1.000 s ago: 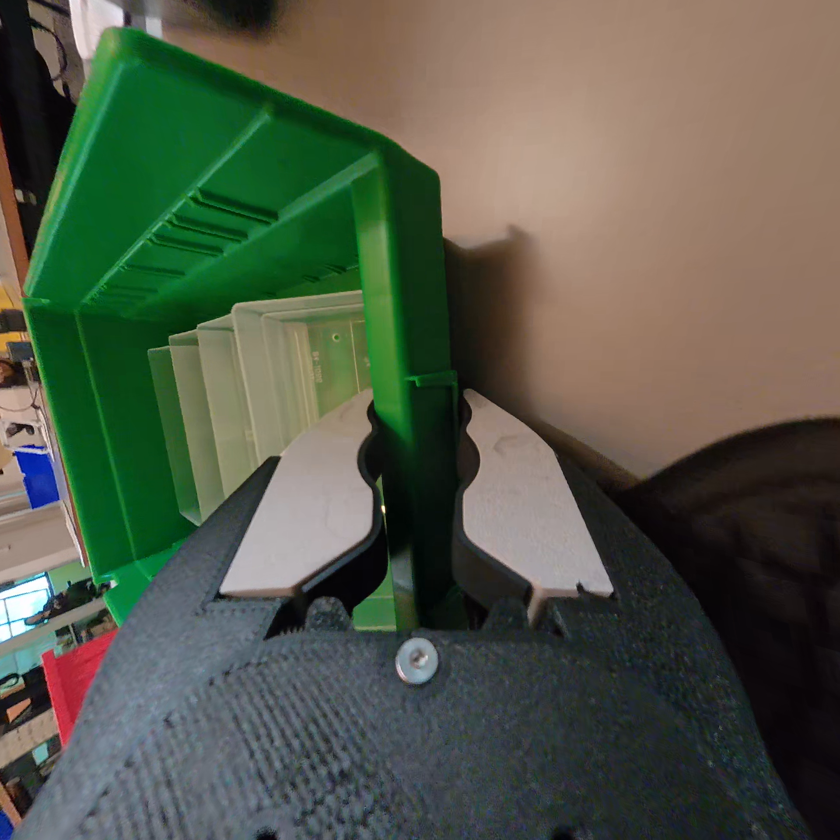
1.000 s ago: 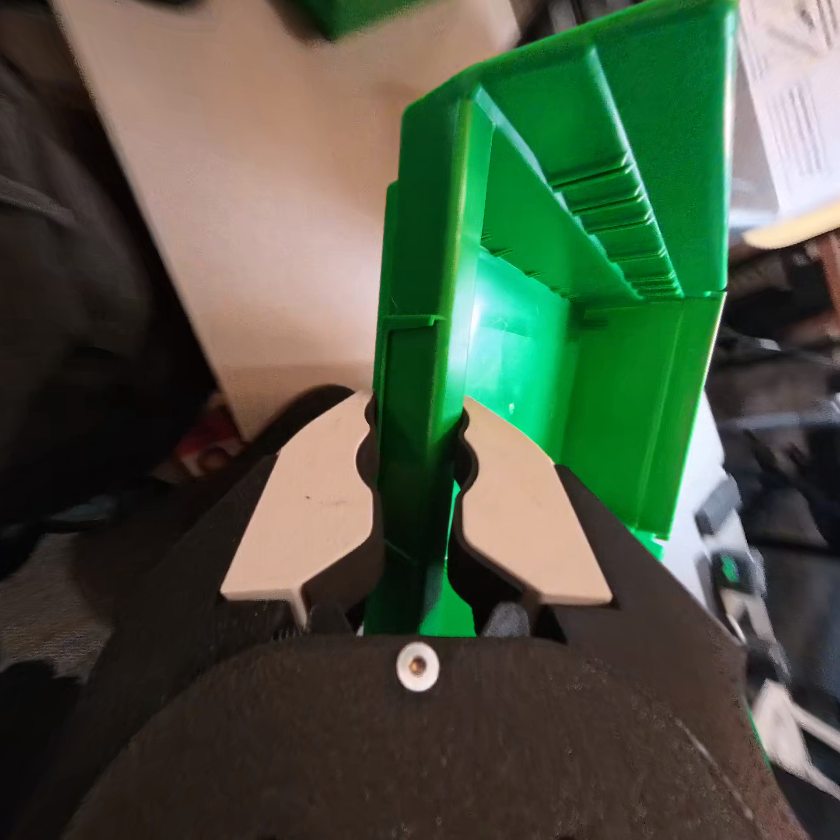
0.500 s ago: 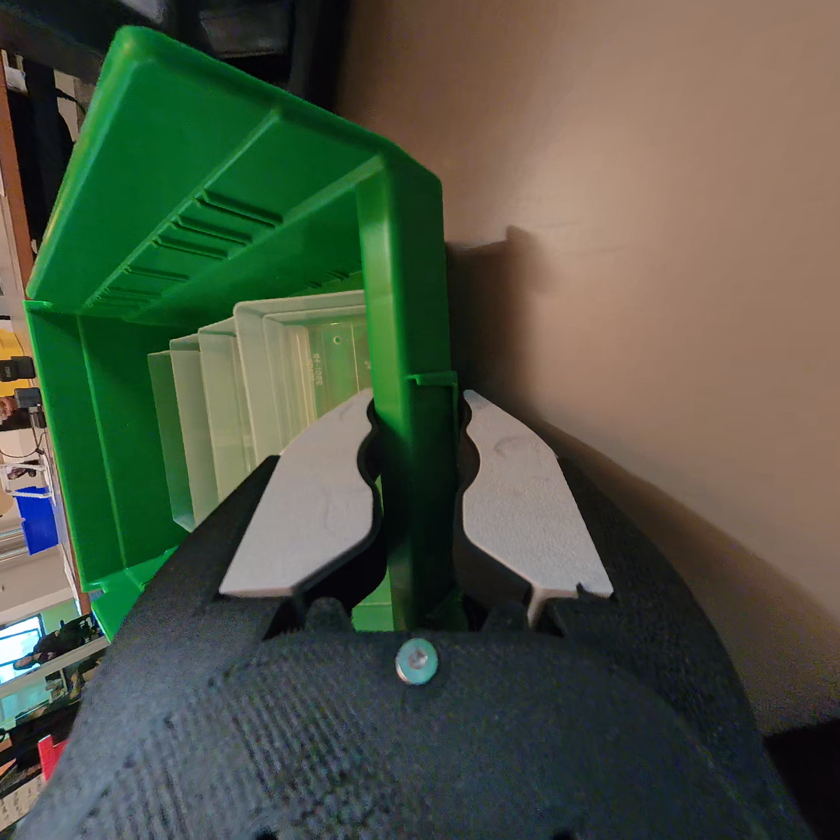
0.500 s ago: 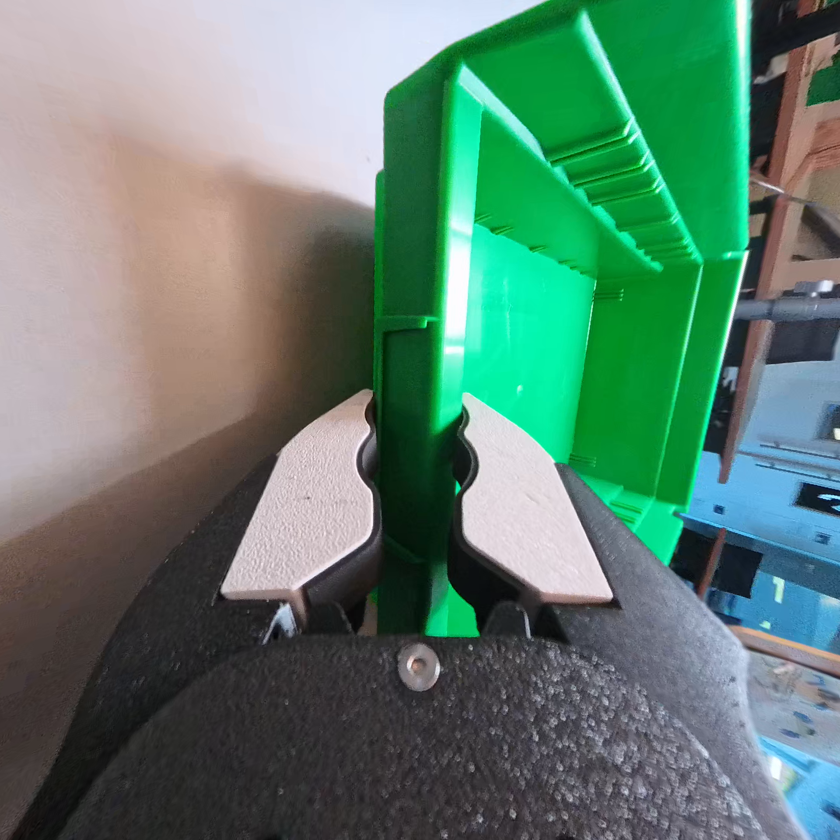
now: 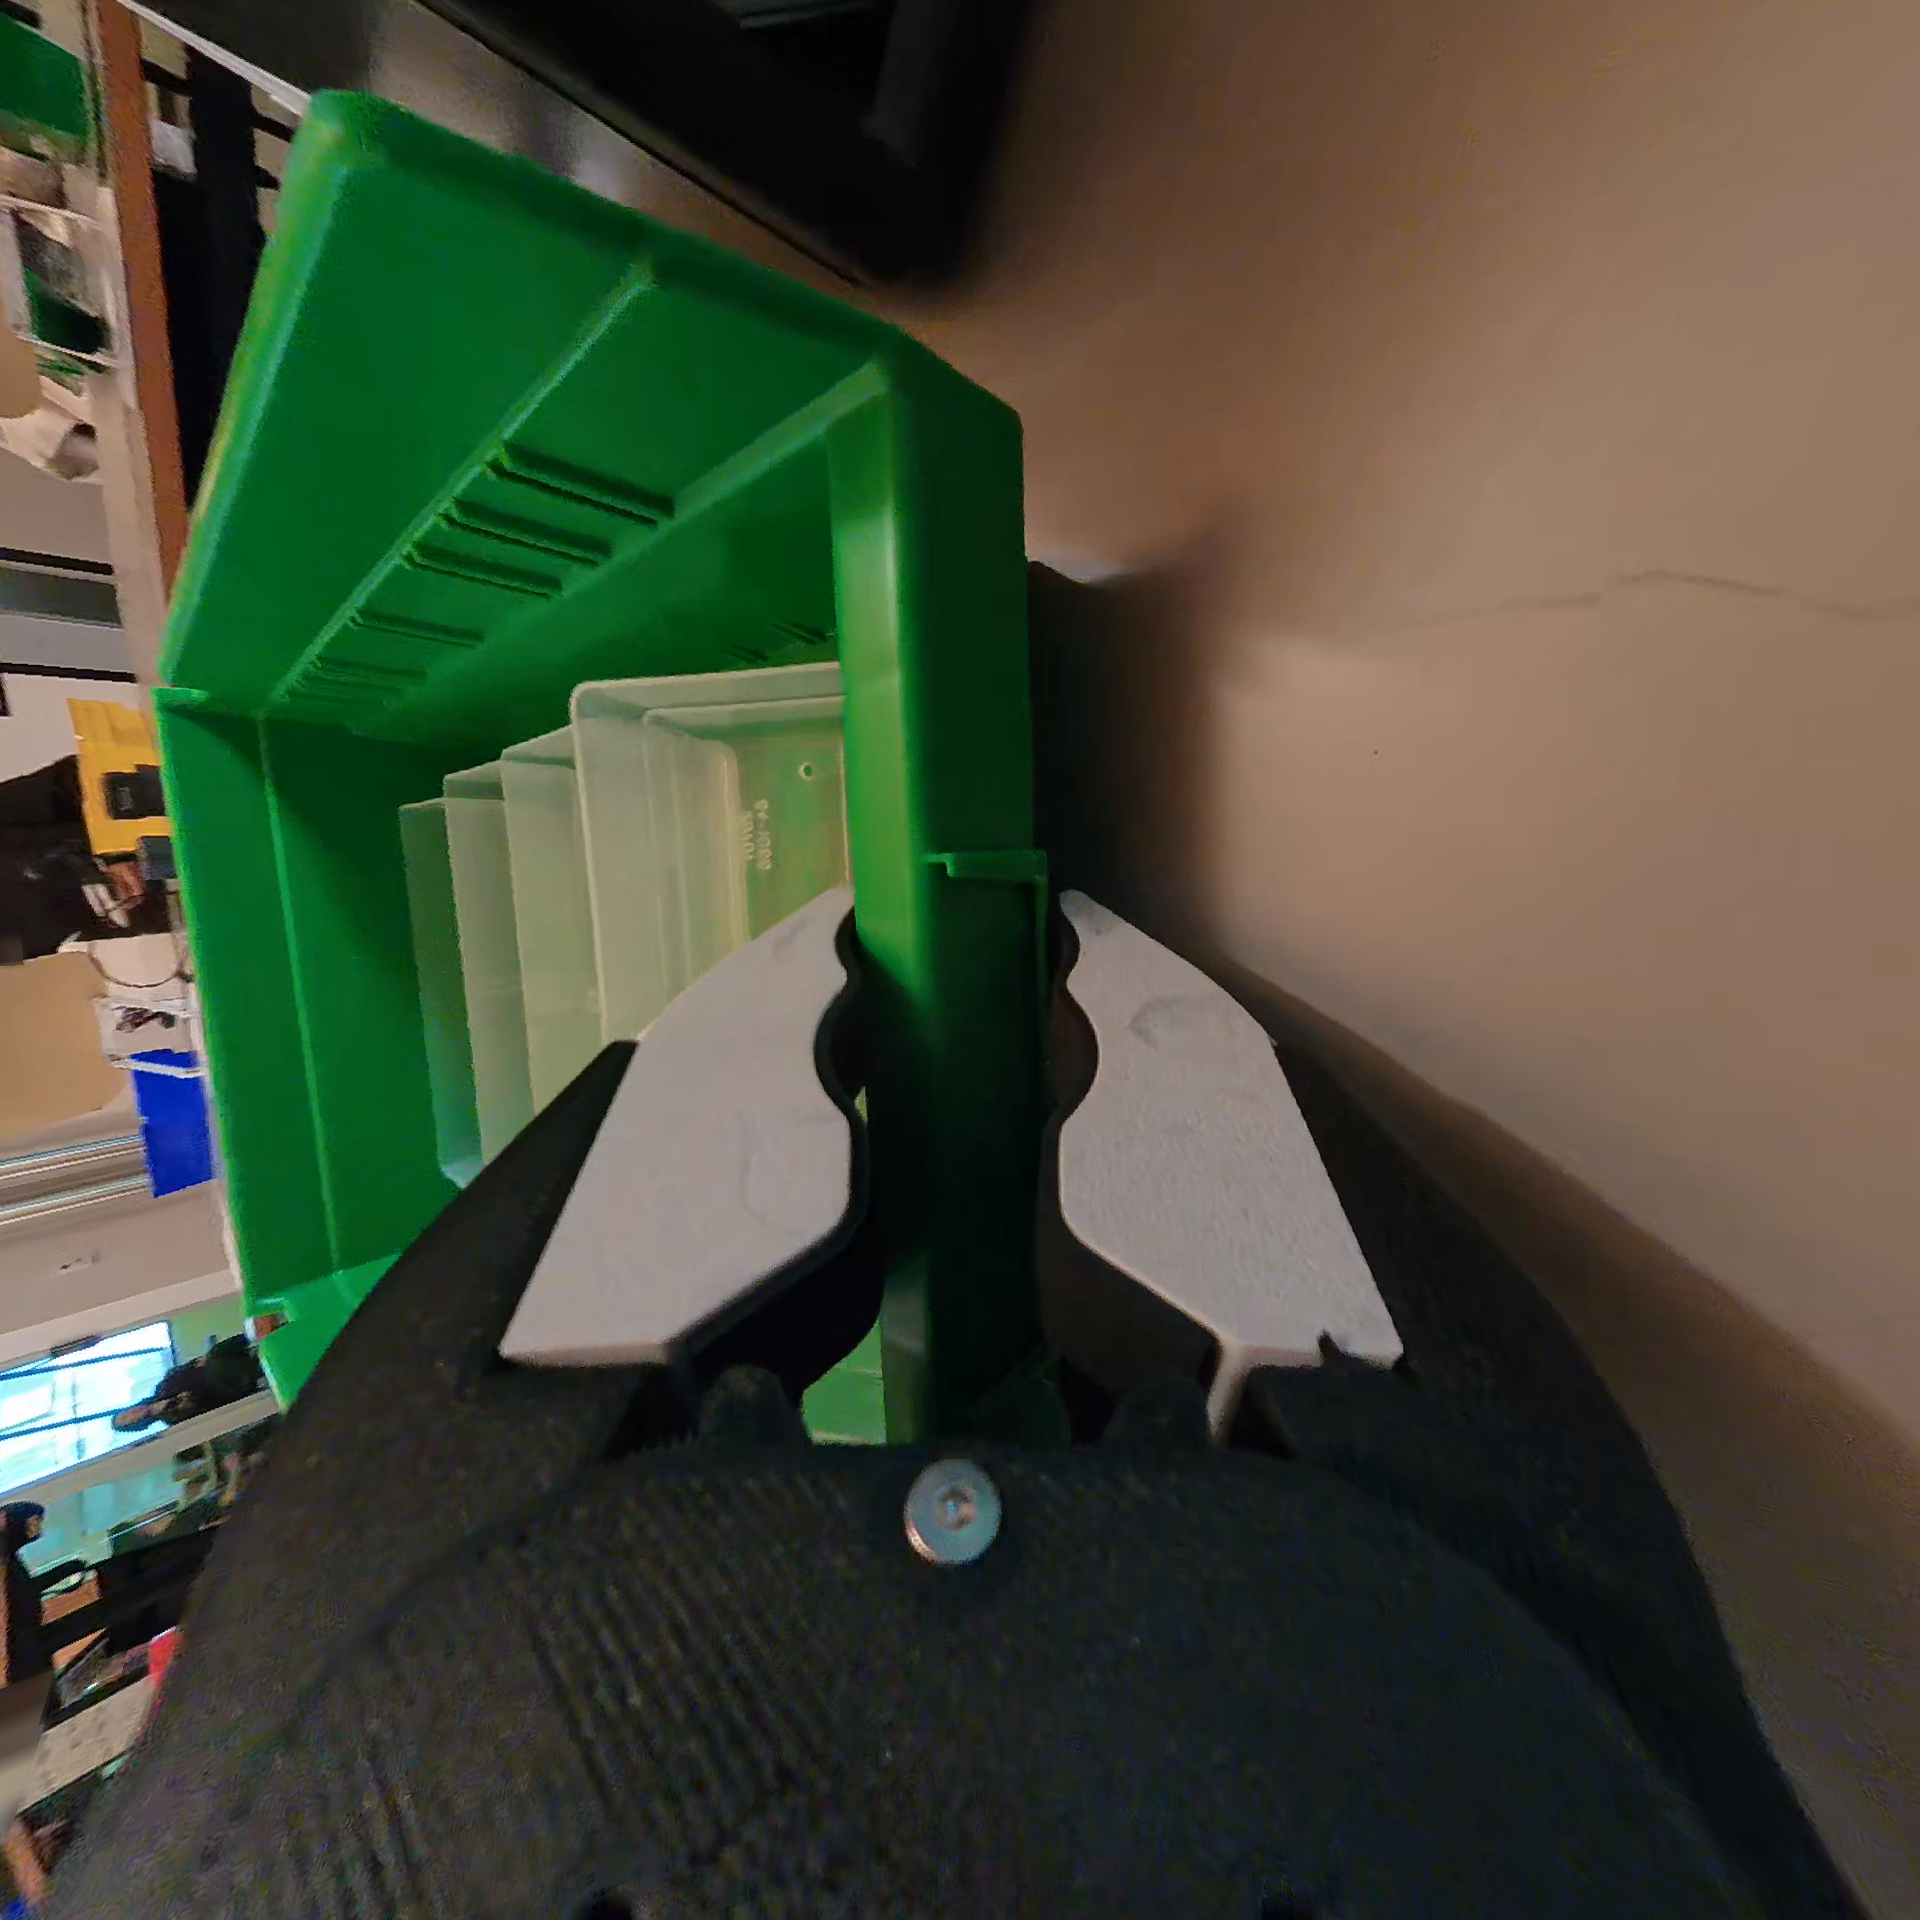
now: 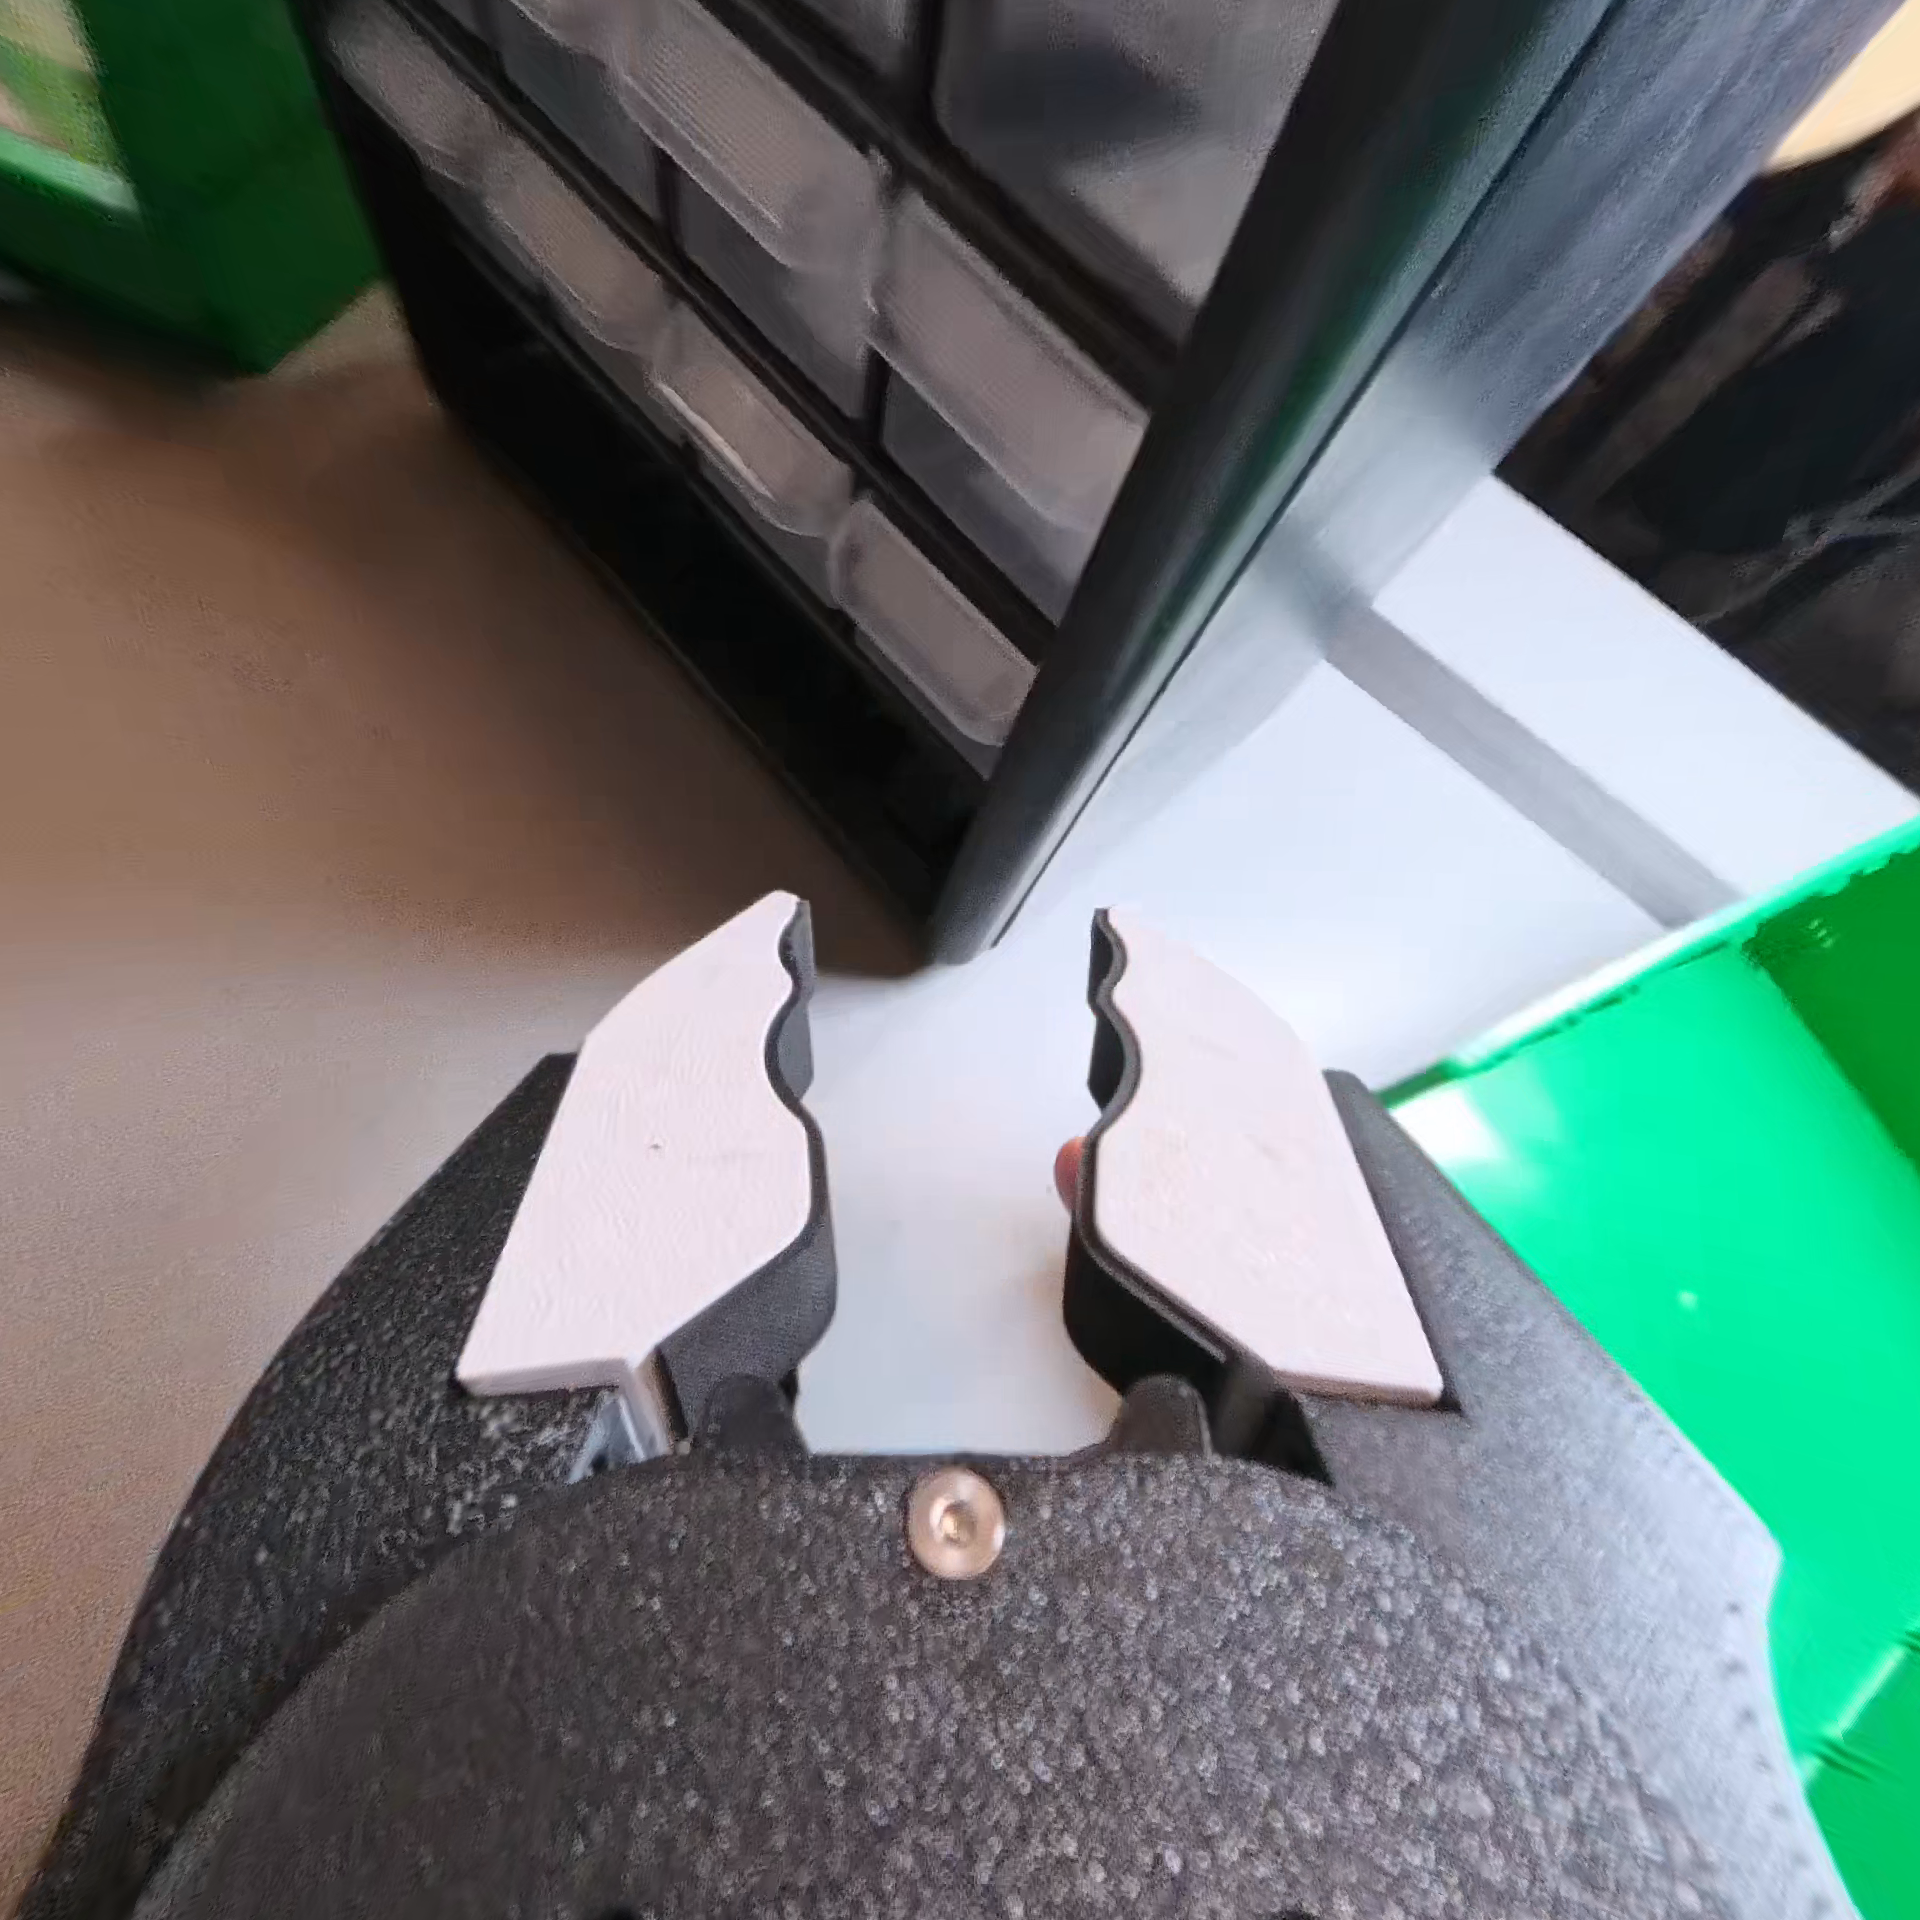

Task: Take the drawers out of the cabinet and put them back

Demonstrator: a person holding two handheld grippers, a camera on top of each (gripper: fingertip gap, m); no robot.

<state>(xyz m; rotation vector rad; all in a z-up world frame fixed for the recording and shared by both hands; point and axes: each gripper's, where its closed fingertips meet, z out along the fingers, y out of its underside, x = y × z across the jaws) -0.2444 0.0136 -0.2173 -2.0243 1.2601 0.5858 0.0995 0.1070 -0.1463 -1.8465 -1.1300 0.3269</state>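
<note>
The left claw [image 5: 951, 935] is pinched on the upright wall of a green plastic bin [image 5: 540, 416], one pale finger inside the bin and the other outside it, both pressed against that wall. To the left of the claw, inside the bin, a few clear plastic drawers [image 5: 634, 883] lie nested one in another, their open sides turned toward the claw. To the right of the claw runs a tan surface [image 5: 1507, 727], and above and beyond the bin a dark, blurred object sits at the top of the left wrist view; I cannot tell what it is. The right claw [image 6: 945, 935] is spread wide with nothing between its fingers, only bare pale surface [image 6: 1299, 862] showing through the gap. Straight ahead of it stands the black cabinet [image 6: 1299, 436], its near corner just beyond the fingertips, with rows of small translucent drawers [image 6: 997, 416] seated in their slots on the face that runs off to the claw's left. To the right of the right claw, and close by it, is a green bin [image 6: 1662, 1247], seen only in part. Far to the upper left of that claw another green piece [image 6: 208, 177] sits beside the cabinet, too blurred to name.
</note>
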